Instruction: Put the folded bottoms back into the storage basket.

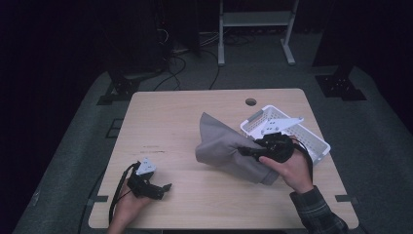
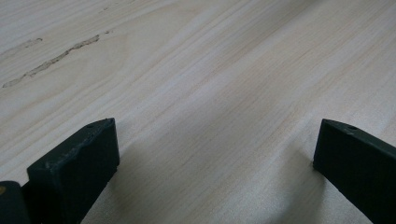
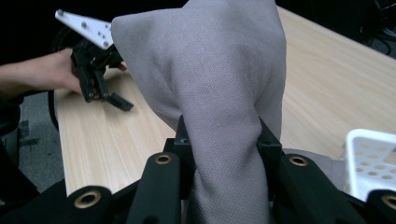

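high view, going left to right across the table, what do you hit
left tongs resting on the table → grey cloth → right tongs clamped on the cloth → white basket

The high view hangs above my side of the table (image 1: 185, 117) and looks forward and down, my forearms entering at six o'clock and the dark floor lying beyond at twelve. The camera on my left gripper (image 1: 155, 187) sits very near the wood and looks along its two black jaws, so it shares only bare tabletop (image 2: 210, 84) with the high view. The camera on my right gripper (image 3: 224, 135) looks past the grey cloth (image 3: 210, 70) across the table to my other gripper (image 3: 100, 88) at ten o'clock, and catches the white basket (image 3: 369, 163) at four o'clock, things that the high view also takes in.
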Tool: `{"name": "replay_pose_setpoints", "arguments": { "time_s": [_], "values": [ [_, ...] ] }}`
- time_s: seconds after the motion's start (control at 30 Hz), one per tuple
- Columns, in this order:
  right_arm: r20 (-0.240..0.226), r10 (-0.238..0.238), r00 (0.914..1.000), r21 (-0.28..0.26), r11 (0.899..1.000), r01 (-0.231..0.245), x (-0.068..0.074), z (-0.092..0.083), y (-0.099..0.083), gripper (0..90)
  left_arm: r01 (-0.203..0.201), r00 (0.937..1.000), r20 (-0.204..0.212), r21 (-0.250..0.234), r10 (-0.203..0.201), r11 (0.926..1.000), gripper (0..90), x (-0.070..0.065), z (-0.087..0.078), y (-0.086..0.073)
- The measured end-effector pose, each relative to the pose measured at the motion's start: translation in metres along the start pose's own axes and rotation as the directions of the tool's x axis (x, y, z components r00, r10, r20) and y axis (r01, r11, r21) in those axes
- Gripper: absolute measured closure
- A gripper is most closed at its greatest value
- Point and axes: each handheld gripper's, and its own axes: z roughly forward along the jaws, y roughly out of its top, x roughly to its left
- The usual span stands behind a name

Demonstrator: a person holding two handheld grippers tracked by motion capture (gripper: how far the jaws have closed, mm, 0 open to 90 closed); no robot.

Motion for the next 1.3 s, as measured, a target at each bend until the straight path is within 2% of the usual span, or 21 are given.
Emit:
{"name": "replay_pose_setpoints", "arguments": {
  "time_s": [0.43,0.73,0.8,0.9,1.1,1.2,1.23,1.27,1.3],
  "values": [
    [0.055,0.001,0.9985,-0.03,1.0,0.001,-0.012,-0.023,0.023,69.3,-0.001,1.0,0.0,0.002,0.001,1.0,0.0,0.0,0.0,0.0],
    [0.116,0.021,0.993,-0.056,0.998,-0.015,-0.025,-0.041,0.031,69.3,-0.003,1.0,0.0,0.003,0.003,1.0,0.0,0.0,0.0,0.0],
    [0.145,0.034,0.9889,-0.061,0.998,-0.026,-0.032,-0.048,0.032,69.3,-0.003,1.0,0.0,0.003,0.003,1.0,0.0,0.0,0.0,0.0],
    [0.158,0.048,0.9863,-0.067,0.997,-0.038,-0.037,-0.053,0.032,69.3,-0.003,1.0,0.0,0.003,0.003,1.0,0.0,0.0,0.0,0.0],
    [0.207,0.072,0.9757,-0.083,0.995,-0.056,-0.05,-0.066,0.031,69.3,-0.003,1.0,0.001,0.003,0.003,1.0,0.0,0.0,0.0,0.0],
    [0.233,0.085,0.9687,-0.086,0.994,-0.067,-0.057,-0.07,0.028,69.2,-0.003,1.0,0.001,0.003,0.003,1.0,0.0,0.0,0.0,0.0],
    [0.25,0.089,0.964,-0.083,0.994,-0.071,-0.062,-0.072,0.026,69.2,-0.003,1.0,0.0,0.003,0.003,1.0,0.0,0.0,0.0,0.0],
    [0.25,0.089,0.964,-0.083,0.994,-0.071,-0.062,-0.072,0.026,69.2,-0.003,1.0,0.0,0.003,0.003,1.0,0.0,0.0,0.0,0.0],
    [0.267,0.096,0.959,-0.08,0.994,-0.077,-0.066,-0.073,0.024,69.2,-0.003,1.0,0.0,0.003,0.003,1.0,0.0,0.0,0.0,0.0]
  ]
}}
